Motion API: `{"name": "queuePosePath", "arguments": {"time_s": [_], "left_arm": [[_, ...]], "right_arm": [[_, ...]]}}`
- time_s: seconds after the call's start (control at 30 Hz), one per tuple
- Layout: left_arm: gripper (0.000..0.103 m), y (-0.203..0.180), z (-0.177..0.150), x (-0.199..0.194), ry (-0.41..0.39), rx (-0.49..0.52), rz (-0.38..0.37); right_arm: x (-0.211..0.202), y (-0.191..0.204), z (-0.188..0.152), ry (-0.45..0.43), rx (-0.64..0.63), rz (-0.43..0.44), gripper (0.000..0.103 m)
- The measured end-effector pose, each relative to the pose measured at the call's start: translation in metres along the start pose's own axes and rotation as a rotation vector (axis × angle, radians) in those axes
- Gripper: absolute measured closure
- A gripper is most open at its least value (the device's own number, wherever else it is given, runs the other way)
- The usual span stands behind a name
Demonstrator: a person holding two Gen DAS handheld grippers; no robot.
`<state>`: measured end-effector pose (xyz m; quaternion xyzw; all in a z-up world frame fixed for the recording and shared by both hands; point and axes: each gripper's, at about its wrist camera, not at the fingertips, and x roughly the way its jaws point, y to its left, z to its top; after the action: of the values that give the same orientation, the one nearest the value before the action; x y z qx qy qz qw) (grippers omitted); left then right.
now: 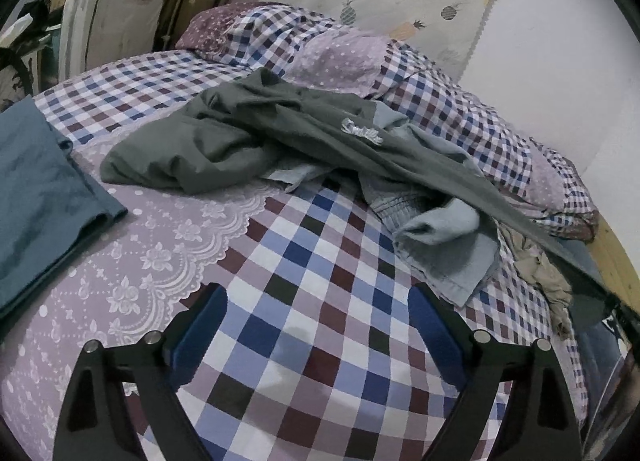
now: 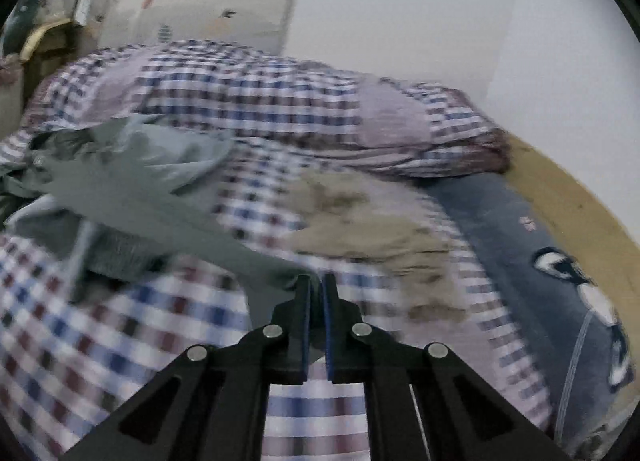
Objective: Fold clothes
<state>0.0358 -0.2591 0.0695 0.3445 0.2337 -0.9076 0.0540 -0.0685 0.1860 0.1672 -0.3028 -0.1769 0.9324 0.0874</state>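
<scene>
A dark grey garment (image 1: 240, 133) with a white script logo lies crumpled in the middle of the bed. One part of it stretches in a taut band toward the right edge. Under it lies a light blue garment (image 1: 444, 245), and a beige one (image 1: 536, 265) sits further right. My left gripper (image 1: 318, 301) is open over the checked sheet with nothing between its fingers. In the blurred right wrist view, my right gripper (image 2: 316, 279) is shut. The grey garment (image 2: 120, 189) runs right up to its tips, so it seems pinched there. The beige garment (image 2: 360, 221) lies just beyond.
A folded teal garment (image 1: 44, 189) lies at the bed's left side. Pillows (image 1: 336, 57) and a rolled checked quilt (image 2: 280, 109) line the wall. A dark blue cloth with a cartoon print (image 2: 540, 261) hangs at the bed's right edge by the wooden frame (image 2: 580, 213). Piled bags (image 1: 112, 21) stand at the far left.
</scene>
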Motion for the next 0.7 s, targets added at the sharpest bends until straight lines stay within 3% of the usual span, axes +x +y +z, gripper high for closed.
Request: {"name": "queuePosePath", "arguments": {"time_s": [0.23,0.5,0.7], "left_arm": [[0.009,-0.015,-0.003,0.007,-0.011,0.023,-0.008],[0.009,-0.059,-0.015,0.021,-0.036,0.126,-0.05],[0.009,-0.094,-0.028,0.026,-0.063,0.207,-0.113]], "right_arm": [[0.017,-0.085,0.038,-0.016,-0.048,-0.169,0.101],[0.042,-0.189,0.085,-0.028,0.011,-0.291,0.101],[0.083,-0.291,0.061,0.065,0.092,-0.452,0.101]]}}
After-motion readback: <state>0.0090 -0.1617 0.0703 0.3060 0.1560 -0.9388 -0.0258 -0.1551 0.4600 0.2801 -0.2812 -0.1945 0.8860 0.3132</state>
